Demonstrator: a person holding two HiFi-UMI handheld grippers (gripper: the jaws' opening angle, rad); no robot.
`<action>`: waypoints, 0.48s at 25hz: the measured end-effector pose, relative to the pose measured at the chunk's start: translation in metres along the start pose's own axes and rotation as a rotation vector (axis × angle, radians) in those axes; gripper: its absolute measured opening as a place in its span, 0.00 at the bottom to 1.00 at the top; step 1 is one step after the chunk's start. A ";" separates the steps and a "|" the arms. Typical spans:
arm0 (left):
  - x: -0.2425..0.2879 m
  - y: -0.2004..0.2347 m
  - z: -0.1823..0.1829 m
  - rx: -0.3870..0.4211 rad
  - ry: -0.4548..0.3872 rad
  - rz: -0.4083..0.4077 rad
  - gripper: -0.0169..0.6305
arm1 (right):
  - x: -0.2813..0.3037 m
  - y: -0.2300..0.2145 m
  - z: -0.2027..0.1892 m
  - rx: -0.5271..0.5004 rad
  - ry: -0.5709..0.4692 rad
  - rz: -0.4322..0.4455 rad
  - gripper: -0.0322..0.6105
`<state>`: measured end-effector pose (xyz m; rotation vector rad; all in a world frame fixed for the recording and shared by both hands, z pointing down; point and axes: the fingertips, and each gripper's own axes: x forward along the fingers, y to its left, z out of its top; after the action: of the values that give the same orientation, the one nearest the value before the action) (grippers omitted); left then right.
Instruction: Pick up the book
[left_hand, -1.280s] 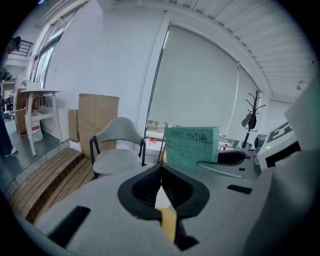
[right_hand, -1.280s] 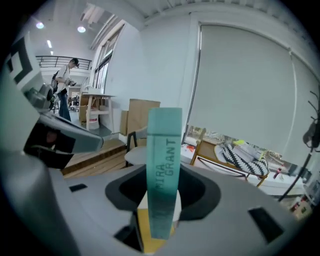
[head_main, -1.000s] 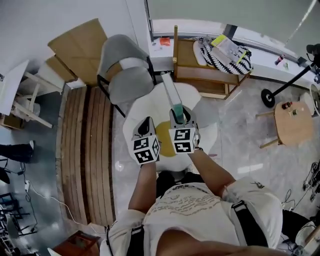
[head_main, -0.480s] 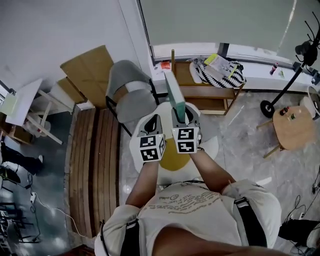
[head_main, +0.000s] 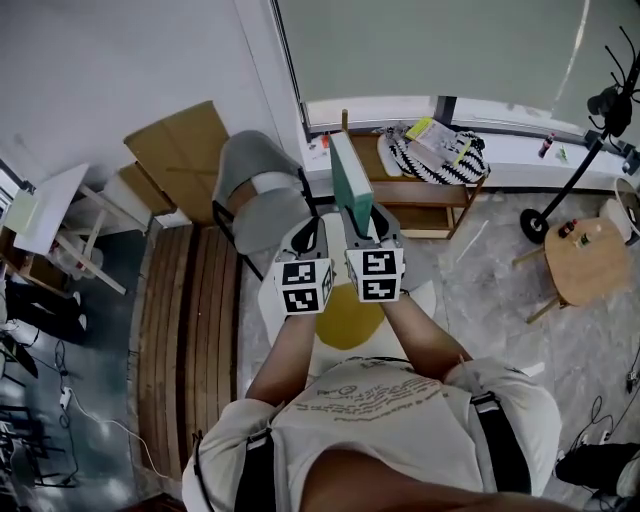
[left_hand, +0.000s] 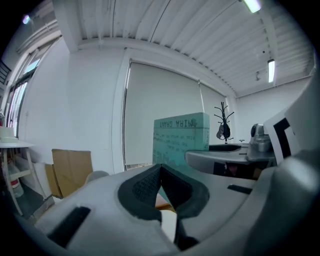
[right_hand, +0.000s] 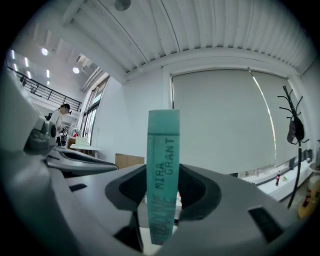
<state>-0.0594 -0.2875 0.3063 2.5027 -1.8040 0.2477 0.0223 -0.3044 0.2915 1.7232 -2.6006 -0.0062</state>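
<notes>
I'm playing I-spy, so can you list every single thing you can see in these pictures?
book: one, teal, upright in the right gripper's jaws
chair: one, grey, beyond the grippers
low table: one, white with a yellow middle, below the grippers
cardboard: a few sheets, brown, against the left wall
wooden slats: one strip, brown, on the floor at left
wooden bench: one, brown, under the window
patterned bag: one, black and white, on that bench
round table: one, light wood, far right
stand: one, black, right of the bench
left gripper: one, grey, jaws together, empty
right gripper: one, grey, clamped on the book
arms: two, reaching forward
</notes>
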 end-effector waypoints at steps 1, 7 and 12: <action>0.002 0.000 0.002 0.005 0.000 -0.001 0.05 | 0.001 -0.003 0.002 0.006 -0.007 0.002 0.33; 0.020 0.002 0.000 -0.003 0.006 0.007 0.05 | 0.011 -0.015 0.009 0.013 -0.032 0.009 0.33; 0.032 0.003 0.003 0.007 0.005 0.014 0.05 | 0.022 -0.025 0.004 0.009 -0.024 0.016 0.33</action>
<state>-0.0525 -0.3191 0.3081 2.4930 -1.8222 0.2604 0.0366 -0.3345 0.2878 1.7160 -2.6355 -0.0156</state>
